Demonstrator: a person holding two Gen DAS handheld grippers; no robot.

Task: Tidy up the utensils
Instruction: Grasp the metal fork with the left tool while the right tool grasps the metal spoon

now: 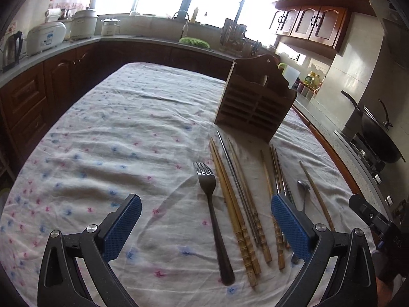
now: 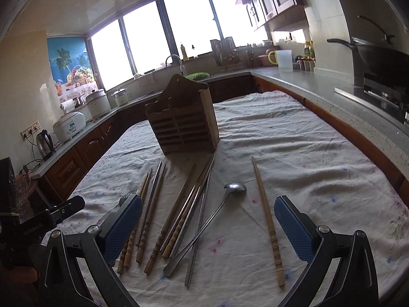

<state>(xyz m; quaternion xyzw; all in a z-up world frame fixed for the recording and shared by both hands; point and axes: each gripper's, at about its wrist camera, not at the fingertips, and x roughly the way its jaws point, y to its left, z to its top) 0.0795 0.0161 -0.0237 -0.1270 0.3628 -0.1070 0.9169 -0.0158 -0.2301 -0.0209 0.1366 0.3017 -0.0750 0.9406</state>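
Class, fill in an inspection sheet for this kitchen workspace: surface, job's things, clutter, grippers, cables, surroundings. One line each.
Surface: table under a wrinkled floral tablecloth.
Job's things: wooden utensil holder upright at the far side; fork, spoon, wooden chopsticks and metal chopsticks lying loose in front of it; one single chopstick lies apart, right of the spoon.
Clutter: nothing seen on the table besides the utensils.
Grippers: left gripper open, empty; right gripper open, empty.
Cables: cord by the kettle, at the wall socket.
Surroundings: counters, rice cooker, sink tap, wok on the stove, bright windows.
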